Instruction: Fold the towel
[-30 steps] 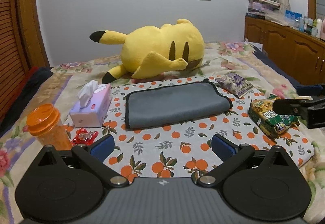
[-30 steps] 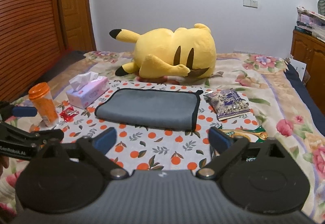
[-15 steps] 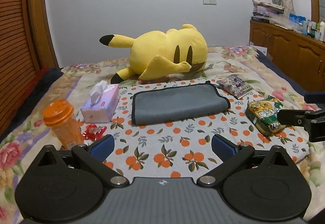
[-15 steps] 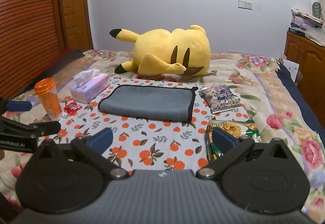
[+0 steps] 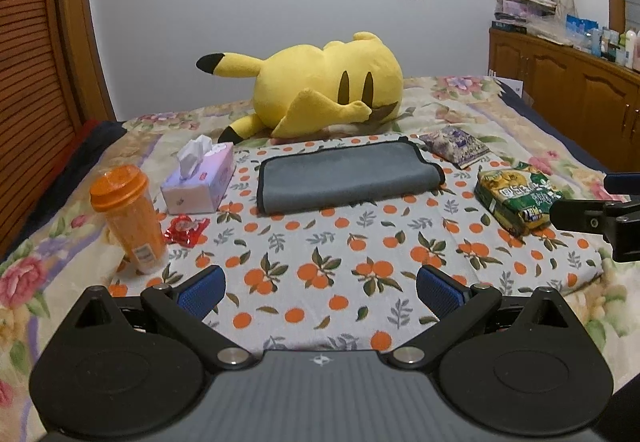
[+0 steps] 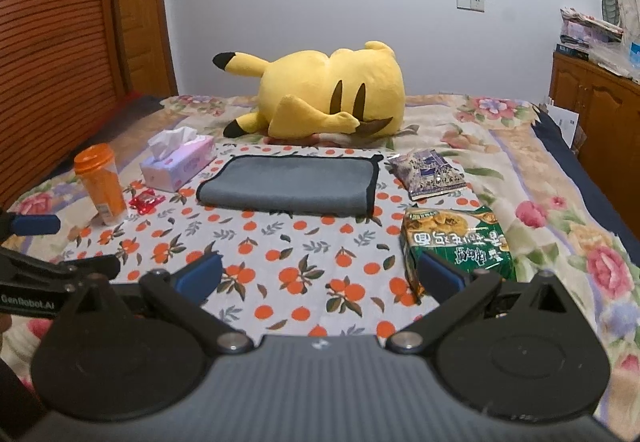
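Note:
A grey towel (image 5: 344, 175) with a black hem lies folded flat on the orange-print cloth (image 5: 320, 262), towards its far side; it also shows in the right wrist view (image 6: 290, 181). My left gripper (image 5: 320, 288) is open and empty, well short of the towel above the cloth's near part. My right gripper (image 6: 320, 276) is open and empty, also well short of the towel. The right gripper's fingers (image 5: 580, 217) show at the right edge of the left wrist view. The left gripper's fingers (image 6: 36, 224) show at the left edge of the right wrist view.
A yellow plush toy (image 5: 328, 91) lies behind the towel. A tissue box (image 5: 200, 179), an orange bottle (image 5: 128, 217) and a red wrapper (image 5: 186, 228) stand left. A purple packet (image 5: 454, 145) and a green packet (image 5: 518, 197) lie right. A wooden cabinet (image 5: 568, 101) lines the right side.
Both grippers have pulled back from the towel, so it looks smaller and more of the bed shows. Both stay open. The towel has not moved.

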`<state>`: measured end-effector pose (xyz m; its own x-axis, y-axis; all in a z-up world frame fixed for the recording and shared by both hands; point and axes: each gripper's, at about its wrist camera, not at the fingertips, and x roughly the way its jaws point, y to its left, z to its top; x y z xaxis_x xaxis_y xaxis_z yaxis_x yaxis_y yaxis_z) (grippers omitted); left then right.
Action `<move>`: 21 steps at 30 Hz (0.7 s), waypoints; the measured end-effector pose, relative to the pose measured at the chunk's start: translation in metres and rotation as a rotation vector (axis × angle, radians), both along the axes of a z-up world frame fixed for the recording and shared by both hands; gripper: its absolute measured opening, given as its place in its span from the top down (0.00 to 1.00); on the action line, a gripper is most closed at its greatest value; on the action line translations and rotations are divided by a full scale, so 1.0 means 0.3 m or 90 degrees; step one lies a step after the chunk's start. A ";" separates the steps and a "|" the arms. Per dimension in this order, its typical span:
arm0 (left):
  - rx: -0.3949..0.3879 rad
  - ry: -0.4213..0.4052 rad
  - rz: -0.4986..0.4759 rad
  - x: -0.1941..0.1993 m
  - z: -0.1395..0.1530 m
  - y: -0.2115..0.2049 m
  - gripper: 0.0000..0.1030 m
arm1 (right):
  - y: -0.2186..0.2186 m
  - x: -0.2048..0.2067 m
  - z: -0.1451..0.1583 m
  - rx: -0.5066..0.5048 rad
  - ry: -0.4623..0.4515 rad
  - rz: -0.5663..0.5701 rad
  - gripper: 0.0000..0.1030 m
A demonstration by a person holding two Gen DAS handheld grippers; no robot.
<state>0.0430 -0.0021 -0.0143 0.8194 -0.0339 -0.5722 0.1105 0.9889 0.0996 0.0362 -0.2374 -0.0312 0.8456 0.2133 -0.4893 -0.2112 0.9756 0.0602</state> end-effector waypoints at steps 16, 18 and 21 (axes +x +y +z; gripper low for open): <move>-0.022 0.009 0.007 -0.050 -0.069 -0.004 0.00 | -0.009 -0.062 -0.024 0.000 -0.017 -0.009 0.00; -0.024 0.009 0.008 -0.054 -0.075 -0.003 0.00 | -0.008 -0.064 -0.029 -0.001 -0.017 -0.012 0.00; -0.021 0.004 0.008 -0.063 -0.079 -0.003 0.00 | -0.009 -0.068 -0.045 -0.004 -0.016 -0.015 0.00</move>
